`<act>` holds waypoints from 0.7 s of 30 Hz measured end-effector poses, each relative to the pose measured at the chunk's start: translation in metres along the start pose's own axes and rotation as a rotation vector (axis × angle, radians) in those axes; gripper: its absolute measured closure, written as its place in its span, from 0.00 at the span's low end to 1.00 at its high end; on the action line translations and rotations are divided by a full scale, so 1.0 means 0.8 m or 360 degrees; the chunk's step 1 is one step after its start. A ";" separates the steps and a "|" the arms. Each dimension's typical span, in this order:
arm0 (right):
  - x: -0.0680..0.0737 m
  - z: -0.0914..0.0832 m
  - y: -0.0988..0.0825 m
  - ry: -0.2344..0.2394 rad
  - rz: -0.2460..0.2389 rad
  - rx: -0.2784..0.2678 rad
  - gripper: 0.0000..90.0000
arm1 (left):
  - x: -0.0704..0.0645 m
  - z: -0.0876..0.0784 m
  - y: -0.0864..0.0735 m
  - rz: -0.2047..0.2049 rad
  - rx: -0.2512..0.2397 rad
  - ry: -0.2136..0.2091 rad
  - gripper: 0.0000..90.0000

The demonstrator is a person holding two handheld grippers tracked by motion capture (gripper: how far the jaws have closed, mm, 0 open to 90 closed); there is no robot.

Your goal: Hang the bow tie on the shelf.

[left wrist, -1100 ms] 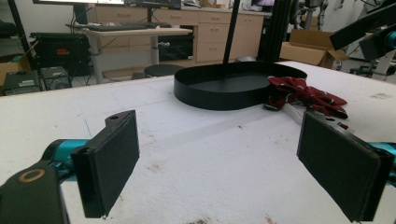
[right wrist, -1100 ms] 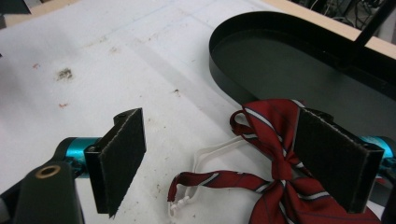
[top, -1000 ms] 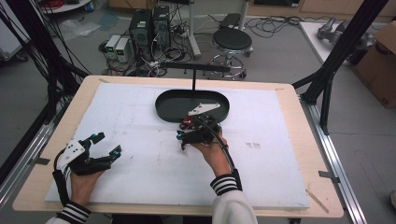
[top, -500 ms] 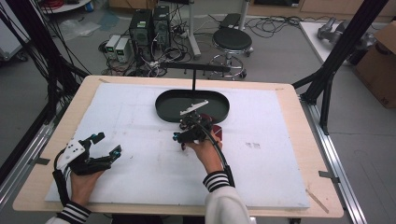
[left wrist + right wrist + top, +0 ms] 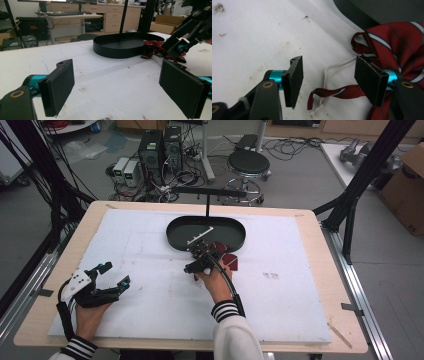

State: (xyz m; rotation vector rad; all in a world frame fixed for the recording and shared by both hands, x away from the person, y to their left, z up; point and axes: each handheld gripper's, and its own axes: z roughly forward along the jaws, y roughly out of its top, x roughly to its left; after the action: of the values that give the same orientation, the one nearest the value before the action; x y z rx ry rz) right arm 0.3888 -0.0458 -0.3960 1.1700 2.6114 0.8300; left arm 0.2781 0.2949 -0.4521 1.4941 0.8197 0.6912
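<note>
A dark red striped tie [image 5: 229, 259] lies bunched on the white mat, just in front of the black oval tray [image 5: 172, 234]. My right gripper [image 5: 199, 260] hovers low at the tie's left end. In the right gripper view its jaws [image 5: 328, 80] stand apart and have just been closing. A thin red strap [image 5: 334, 92] and a white elastic cord [image 5: 337, 68] lie between the pads, which do not touch them. The tie's main bunch [image 5: 397, 37] sits behind the right pad. My left gripper [image 5: 115, 274] rests open at the front left, holding nothing [image 5: 121, 87].
The tray [image 5: 120, 47] is shallow, with a thin post rising behind it [image 5: 207, 207]. From the left gripper view the tie [image 5: 152, 48] and the other gripper [image 5: 180, 46] show at the right. White mat [image 5: 300, 295] spreads around; table edges are wood.
The right gripper has shifted a little left and lower over the tie's end, and its jaws stand narrower than before. The left gripper has stayed put.
</note>
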 end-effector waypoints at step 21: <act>0.003 0.024 0.007 -0.0048 0.0081 0.0191 0.60 | 0.000 0.000 0.000 -0.0003 0.0006 -0.0003 0.15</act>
State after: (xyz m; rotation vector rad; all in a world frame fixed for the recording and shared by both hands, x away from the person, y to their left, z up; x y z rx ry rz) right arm 0.3980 -0.0331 -0.4087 1.2741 2.6498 0.6670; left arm 0.2783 0.2950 -0.4520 1.4967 0.8212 0.6875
